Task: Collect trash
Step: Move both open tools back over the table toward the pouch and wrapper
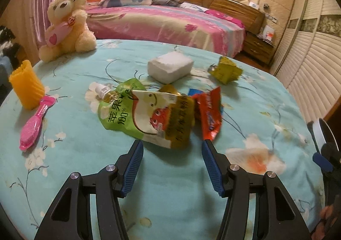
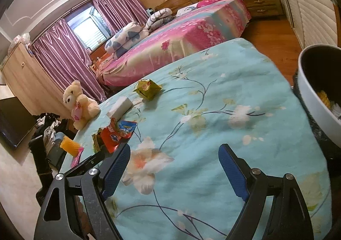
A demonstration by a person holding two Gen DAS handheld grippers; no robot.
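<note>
Juice pouch [image 1: 147,114] lies just beyond the left gripper's [image 1: 172,147] spread fingers.

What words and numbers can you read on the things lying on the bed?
"苹果" and "100%": on the green juice pouch, printed large.
Dark writing down the pouch's yellow-green side: too blurred to read.
Red snack wrapper: printing there, too blurred to read.
Crumpled green carton: nothing readable.
White block: no writing visible.
</note>
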